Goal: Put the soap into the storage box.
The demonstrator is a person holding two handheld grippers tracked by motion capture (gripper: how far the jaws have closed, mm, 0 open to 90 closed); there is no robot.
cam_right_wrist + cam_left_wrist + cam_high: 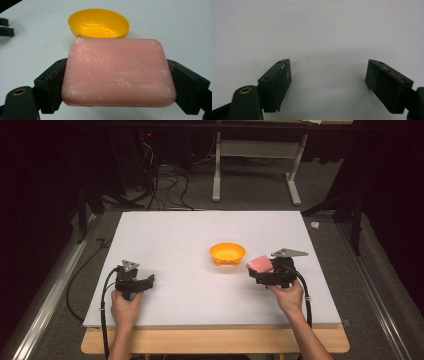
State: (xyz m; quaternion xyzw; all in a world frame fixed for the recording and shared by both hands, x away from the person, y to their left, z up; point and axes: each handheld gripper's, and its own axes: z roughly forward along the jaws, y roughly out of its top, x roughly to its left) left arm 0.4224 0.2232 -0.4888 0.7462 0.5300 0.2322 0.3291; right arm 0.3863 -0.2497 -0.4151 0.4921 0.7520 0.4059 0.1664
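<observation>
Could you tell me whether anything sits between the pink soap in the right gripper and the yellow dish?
Nothing visible does: only bare white table separates the soap, clamped in the right gripper, from the empty dish.

White table (200, 295) lies bare between the two grippers; the one obstacle is the yellow bowl (227, 253) at mid-table. The pink soap bar (259, 264), clamped in the right gripper (262, 268), sits just beside its right rim. Left gripper (147, 282), jaws apart, faces open surface.
</observation>
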